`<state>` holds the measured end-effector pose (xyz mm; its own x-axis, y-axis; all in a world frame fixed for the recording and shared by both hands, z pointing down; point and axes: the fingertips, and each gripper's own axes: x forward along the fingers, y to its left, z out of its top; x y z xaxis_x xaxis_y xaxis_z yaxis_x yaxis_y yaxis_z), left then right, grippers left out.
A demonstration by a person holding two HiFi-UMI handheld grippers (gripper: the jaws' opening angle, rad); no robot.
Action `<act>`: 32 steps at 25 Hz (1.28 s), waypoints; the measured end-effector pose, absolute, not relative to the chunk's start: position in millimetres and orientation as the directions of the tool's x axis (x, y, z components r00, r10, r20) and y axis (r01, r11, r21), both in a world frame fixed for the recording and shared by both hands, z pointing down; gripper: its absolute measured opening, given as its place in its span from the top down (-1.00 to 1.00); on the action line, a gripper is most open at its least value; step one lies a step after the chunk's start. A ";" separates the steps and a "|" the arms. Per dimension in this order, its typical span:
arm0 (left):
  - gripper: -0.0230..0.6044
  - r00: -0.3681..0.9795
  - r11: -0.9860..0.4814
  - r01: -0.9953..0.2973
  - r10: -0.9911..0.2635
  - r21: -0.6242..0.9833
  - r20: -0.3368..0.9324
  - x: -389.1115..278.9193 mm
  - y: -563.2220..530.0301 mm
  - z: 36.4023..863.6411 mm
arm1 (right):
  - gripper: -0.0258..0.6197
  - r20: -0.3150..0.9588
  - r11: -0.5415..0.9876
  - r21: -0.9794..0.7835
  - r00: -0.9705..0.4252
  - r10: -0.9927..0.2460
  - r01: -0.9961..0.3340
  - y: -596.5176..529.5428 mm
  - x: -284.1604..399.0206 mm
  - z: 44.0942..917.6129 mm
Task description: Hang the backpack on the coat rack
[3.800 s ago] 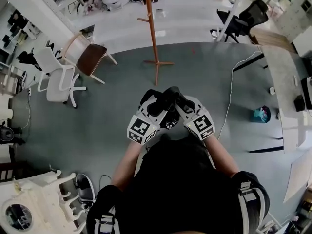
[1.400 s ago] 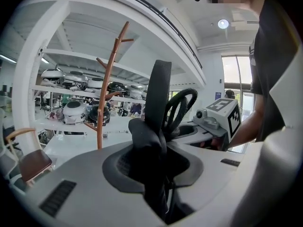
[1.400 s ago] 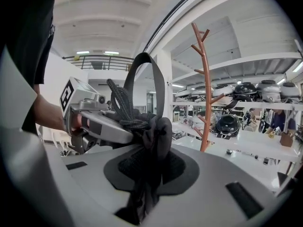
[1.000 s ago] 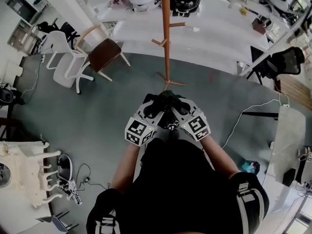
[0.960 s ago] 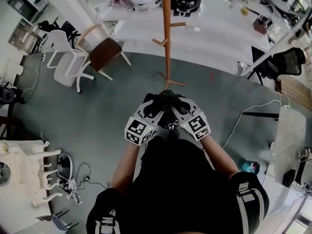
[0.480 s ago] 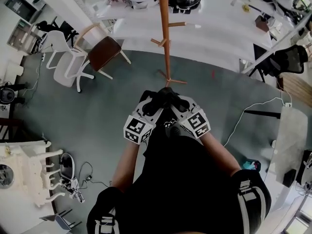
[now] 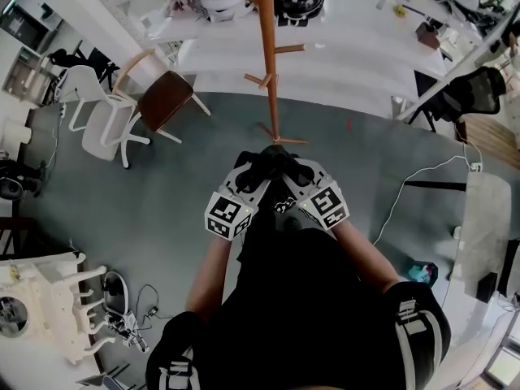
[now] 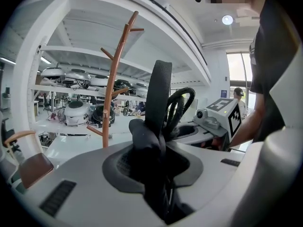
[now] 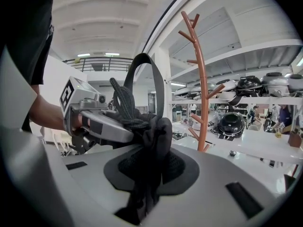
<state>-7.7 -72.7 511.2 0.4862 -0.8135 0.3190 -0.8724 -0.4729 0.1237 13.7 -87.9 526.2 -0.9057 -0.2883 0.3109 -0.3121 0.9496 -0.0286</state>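
In the head view the coat rack (image 7: pixel 266 63) now stands much nearer than seconds ago, its base just beyond the left gripper (image 7: pixel 258 169) and right gripper (image 7: pixel 291 169), which carry the backpack (image 7: pixel 275 159) between them. In the left gripper view the jaws clamp its padded strap (image 8: pixel 158 93). In the right gripper view they pinch bunched fabric. We judge lifting to a peg comes next.
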 end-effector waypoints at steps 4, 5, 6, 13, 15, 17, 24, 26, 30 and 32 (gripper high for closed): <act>0.57 0.519 -0.508 -0.852 -0.791 0.124 0.323 -15.7 -92.0 510.2 | 0.68 0.310 0.934 -0.033 -0.892 -0.328 -0.355 -106.4 5.9 524.2; 0.57 0.528 -0.517 -0.847 -0.785 0.126 0.324 -17.7 -96.4 510.5 | 0.68 0.312 0.930 -0.035 -0.888 -0.338 -0.366 -110.6 4.1 524.3; 0.58 0.536 -0.525 -0.841 -0.780 0.128 0.324 -20.2 -101.0 510.8 | 0.68 0.313 0.926 -0.037 -0.884 -0.346 -0.376 -114.8 1.7 524.5; 0.57 0.584 -0.572 -0.808 -0.742 0.144 0.330 -45.3 -132.9 513.7 | 0.67 0.308 0.899 -0.053 -0.864 -0.399 -0.434 -145.2 -24.2 524.3; 0.58 0.596 -0.584 -0.798 -0.731 0.146 0.334 -51.7 -142.7 516.7 | 0.68 0.308 0.893 -0.056 -0.858 -0.411 -0.447 -154.8 -30.3 527.6; 0.57 0.608 -0.597 -0.788 -0.718 0.150 0.338 -55.9 -152.1 519.7 | 0.68 0.313 0.886 -0.053 -0.851 -0.422 -0.460 -164.1 -33.8 531.3; 0.58 0.652 -0.629 -0.753 -0.671 0.193 0.353 -110.2 -229.9 542.8 | 0.67 0.361 0.858 -0.084 -0.818 -0.447 -0.506 -239.6 -87.4 554.5; 0.58 0.662 -0.633 -0.745 -0.660 0.212 0.356 -128.4 -254.1 552.4 | 0.68 0.384 0.854 -0.087 -0.809 -0.446 -0.512 -263.1 -104.6 565.6; 0.58 0.678 -0.647 -0.730 -0.644 0.220 0.354 -130.1 -271.7 562.6 | 0.67 0.392 0.845 -0.084 -0.797 -0.460 -0.529 -280.3 -106.2 575.5; 0.57 0.690 -0.661 -0.718 -0.633 0.218 0.352 -128.2 -275.4 564.3 | 0.67 0.383 0.835 -0.085 -0.791 -0.476 -0.544 -283.8 -105.2 574.9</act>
<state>-128.2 -275.4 564.3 0.6895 -0.6329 0.3522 -0.7180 -0.6609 0.2182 -105.2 -283.8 574.9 -0.7915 -0.4761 0.3833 -0.5436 0.8350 -0.0853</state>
